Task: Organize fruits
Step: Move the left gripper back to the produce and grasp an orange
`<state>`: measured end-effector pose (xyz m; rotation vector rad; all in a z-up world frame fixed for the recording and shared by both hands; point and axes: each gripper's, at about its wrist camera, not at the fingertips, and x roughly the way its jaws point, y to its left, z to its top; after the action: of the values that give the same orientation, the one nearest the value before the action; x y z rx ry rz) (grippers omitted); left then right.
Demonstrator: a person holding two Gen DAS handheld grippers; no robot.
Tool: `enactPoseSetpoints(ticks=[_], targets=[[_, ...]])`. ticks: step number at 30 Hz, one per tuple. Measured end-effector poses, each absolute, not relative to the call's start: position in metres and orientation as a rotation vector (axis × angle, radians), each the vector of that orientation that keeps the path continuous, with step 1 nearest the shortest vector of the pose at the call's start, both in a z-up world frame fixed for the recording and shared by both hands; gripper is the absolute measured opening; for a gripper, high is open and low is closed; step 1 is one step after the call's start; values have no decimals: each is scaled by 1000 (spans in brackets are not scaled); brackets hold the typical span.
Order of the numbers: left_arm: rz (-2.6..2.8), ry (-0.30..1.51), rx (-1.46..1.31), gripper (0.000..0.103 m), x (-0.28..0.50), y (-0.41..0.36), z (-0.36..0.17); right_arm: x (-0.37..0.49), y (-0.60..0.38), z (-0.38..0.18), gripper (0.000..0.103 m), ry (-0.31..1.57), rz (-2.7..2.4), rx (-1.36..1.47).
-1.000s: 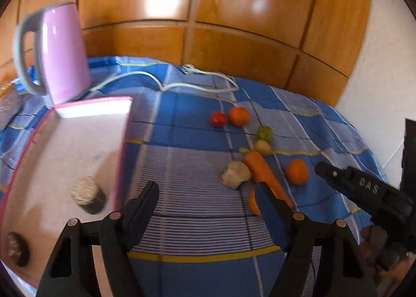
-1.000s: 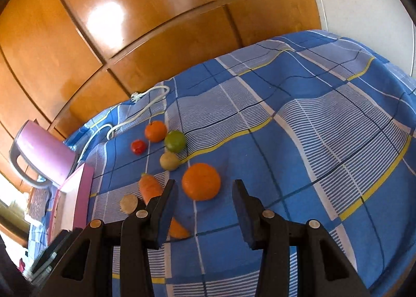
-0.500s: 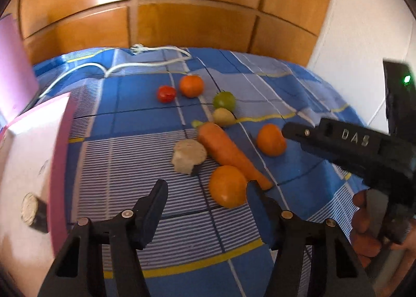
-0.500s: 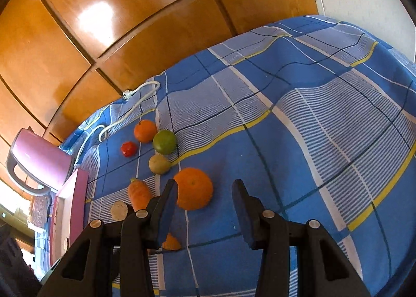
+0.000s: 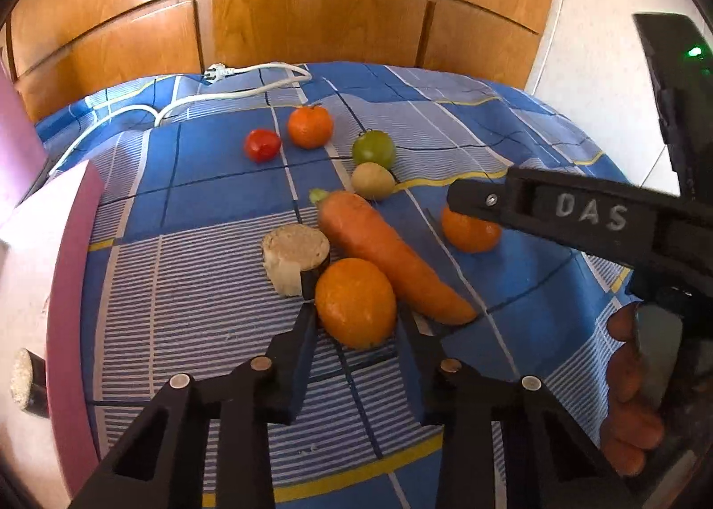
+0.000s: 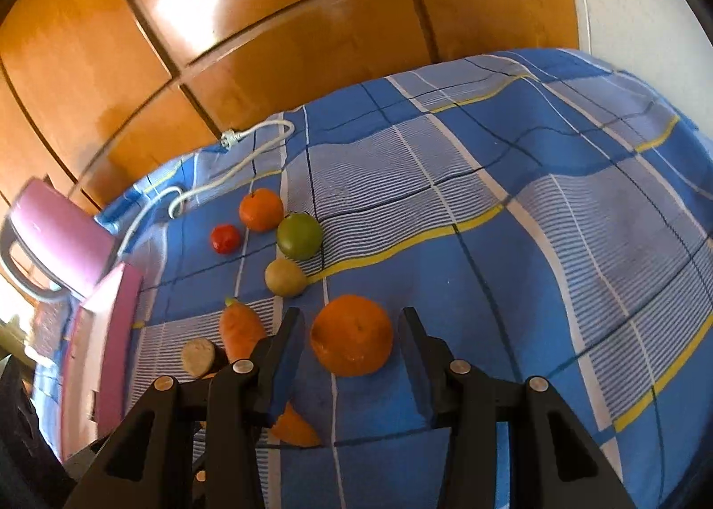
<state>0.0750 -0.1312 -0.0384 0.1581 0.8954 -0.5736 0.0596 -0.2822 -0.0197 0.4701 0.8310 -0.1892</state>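
Fruits and vegetables lie on a blue checked cloth (image 5: 214, 179). My left gripper (image 5: 356, 322) is open, its fingers on either side of a near orange (image 5: 355, 302). My right gripper (image 6: 352, 331) is open around another orange (image 6: 352, 334), which also shows in the left wrist view (image 5: 470, 233) under the right gripper's finger. A carrot (image 5: 387, 253), a yellowish fruit (image 5: 372, 180), a green fruit (image 5: 373, 148), a tangerine (image 5: 310, 126) and a red tomato (image 5: 262, 145) lie behind.
A pale cut round piece (image 5: 294, 251) lies beside the carrot. A pink-rimmed tray (image 5: 67, 286) at the left holds a small dark-sided round piece (image 5: 26, 380). A pink kettle (image 6: 58, 237) and a white cable (image 5: 231, 83) lie by the wooden wall.
My left gripper swung right from the tray and closed in on the near orange, now between its fingers. My right gripper moved forward around its orange.
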Motion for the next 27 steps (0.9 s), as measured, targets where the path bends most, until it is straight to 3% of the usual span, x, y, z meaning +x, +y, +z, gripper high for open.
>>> enactPoseSetpoints(ticks=[13, 19, 27], targets=[[-587, 930, -63, 36, 84, -106, -38, 66, -287, -36, 41, 897, -163, 513], [-558, 915, -118, 59, 83, -97, -35, 63, -289, -38, 42, 876, -150, 560], [-503, 904, -51, 61, 85, -102, -35, 63, -285, -35, 42, 882, -161, 531]])
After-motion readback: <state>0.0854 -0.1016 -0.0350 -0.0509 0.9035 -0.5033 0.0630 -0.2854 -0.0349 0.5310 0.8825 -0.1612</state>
